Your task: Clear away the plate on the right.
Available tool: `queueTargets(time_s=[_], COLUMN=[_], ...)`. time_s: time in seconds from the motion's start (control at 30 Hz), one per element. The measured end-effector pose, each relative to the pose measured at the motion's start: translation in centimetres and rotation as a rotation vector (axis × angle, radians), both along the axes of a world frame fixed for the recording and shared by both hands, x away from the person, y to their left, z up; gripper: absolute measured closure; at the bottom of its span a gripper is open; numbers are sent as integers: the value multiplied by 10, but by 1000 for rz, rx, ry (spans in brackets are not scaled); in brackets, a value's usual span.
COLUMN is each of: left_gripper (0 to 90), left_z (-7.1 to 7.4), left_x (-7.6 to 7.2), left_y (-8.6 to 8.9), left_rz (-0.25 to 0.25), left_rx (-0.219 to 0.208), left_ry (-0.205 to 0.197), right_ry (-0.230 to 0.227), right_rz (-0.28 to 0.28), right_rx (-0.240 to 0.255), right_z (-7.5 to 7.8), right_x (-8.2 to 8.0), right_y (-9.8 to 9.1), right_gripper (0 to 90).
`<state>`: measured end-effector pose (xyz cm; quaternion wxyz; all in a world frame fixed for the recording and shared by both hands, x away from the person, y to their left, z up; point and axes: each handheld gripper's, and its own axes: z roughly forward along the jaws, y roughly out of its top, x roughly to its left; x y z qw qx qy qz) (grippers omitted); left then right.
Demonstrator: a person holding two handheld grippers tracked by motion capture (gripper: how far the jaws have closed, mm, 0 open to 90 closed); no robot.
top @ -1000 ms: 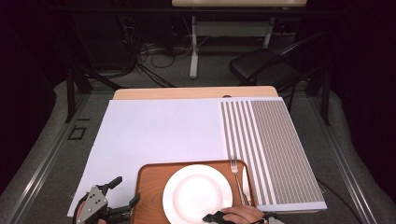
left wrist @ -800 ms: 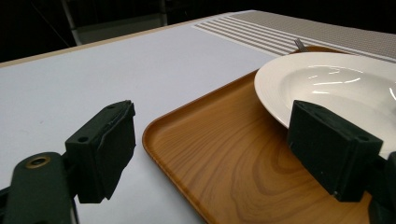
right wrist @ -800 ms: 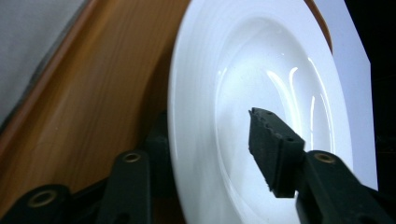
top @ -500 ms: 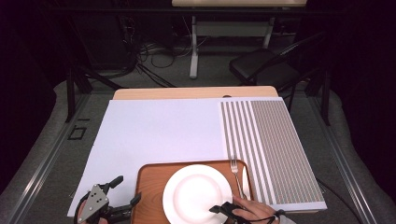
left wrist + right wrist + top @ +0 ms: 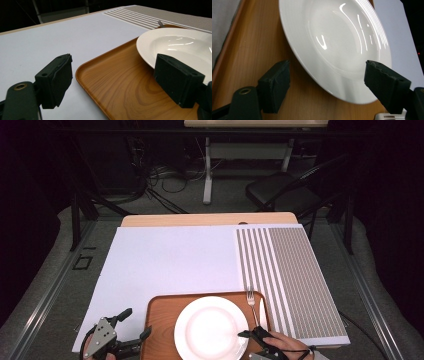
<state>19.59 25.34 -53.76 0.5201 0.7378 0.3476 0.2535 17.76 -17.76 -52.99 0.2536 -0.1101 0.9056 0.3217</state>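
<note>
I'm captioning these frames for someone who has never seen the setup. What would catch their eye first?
First the white plate, sitting on a wooden tray at the table's near edge, with a fork lying on the tray just right of it. Next the two black grippers: the left gripper straddles the tray's left rim, and the right gripper, jaws just opening, straddles the plate's near right rim.

High view overhead, both gripper views low, close, sharing plate [image 5: 211, 327]
</note>
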Motion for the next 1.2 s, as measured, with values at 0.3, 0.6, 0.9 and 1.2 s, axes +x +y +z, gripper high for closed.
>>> queueTargets(time_s=[0.3,0.6,0.9,1.2], left_gripper=[156,156,156,156], left_z=[0,0,1,1], left_x=[1,1,1,1], left_y=[0,0,1,1], left_rz=[-6,-9,-8,-4], left_rx=[2,-2,-1,-3], left_ry=[2,-1,-4,-6], right_ry=[122,197,219,239], right_rz=[-115,-196,-449,-684], right_rx=[195,294,415,523], right_z=[15,17,16,12], right_x=[16,30,50,65], right_y=[-34,-47,-65,-91], right_gripper=[105,0,0,0])
